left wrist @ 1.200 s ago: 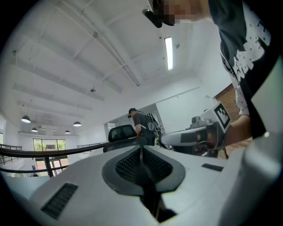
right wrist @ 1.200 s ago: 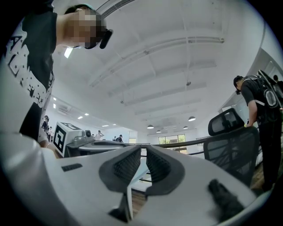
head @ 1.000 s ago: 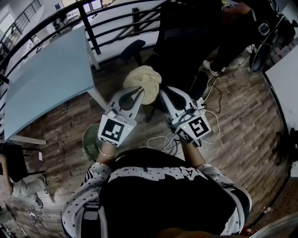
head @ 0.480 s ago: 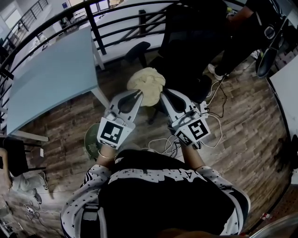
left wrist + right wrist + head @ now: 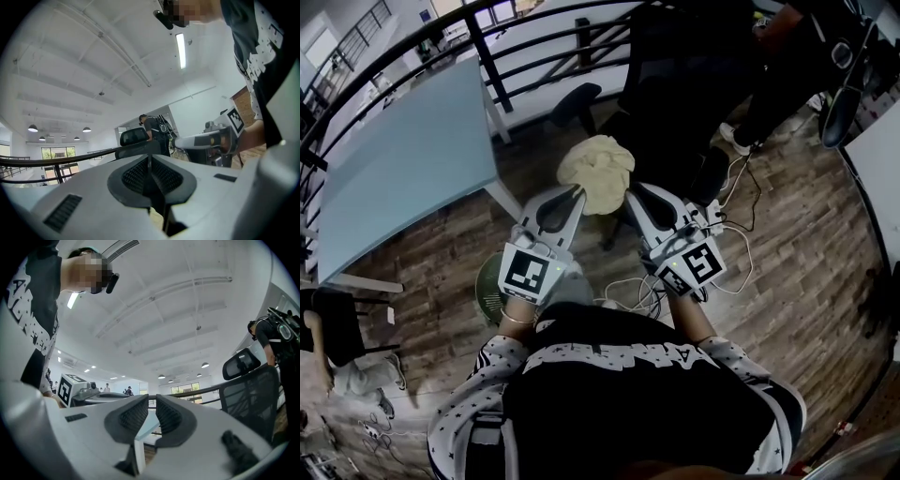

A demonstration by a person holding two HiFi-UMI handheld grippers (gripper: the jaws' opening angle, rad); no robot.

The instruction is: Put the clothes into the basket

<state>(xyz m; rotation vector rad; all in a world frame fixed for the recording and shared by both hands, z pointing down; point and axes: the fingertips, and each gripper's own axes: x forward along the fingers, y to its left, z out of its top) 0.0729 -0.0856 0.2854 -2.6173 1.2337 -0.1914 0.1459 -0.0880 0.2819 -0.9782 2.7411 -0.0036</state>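
Observation:
A cream bundle of clothes (image 5: 596, 172) rests on a dark seat just beyond both grippers in the head view. My left gripper (image 5: 579, 193) points at its near left edge and my right gripper (image 5: 630, 192) at its near right edge; both tips are at the cloth's rim. In the left gripper view the jaws (image 5: 150, 161) are pressed together with no cloth between them. The right gripper (image 5: 150, 401) shows only a thin slit between its pads, also with nothing in it. A green basket (image 5: 489, 279) stands on the floor under my left wrist, mostly hidden.
A pale blue table (image 5: 403, 159) fills the left side, with a black railing (image 5: 487, 56) behind it. A black office chair (image 5: 675, 84) and a standing person (image 5: 787, 66) are at the back right. White cables (image 5: 628, 286) lie on the wooden floor.
The head view has shifted slightly; both grippers stay shut and keep the same place beside the cream clothes.

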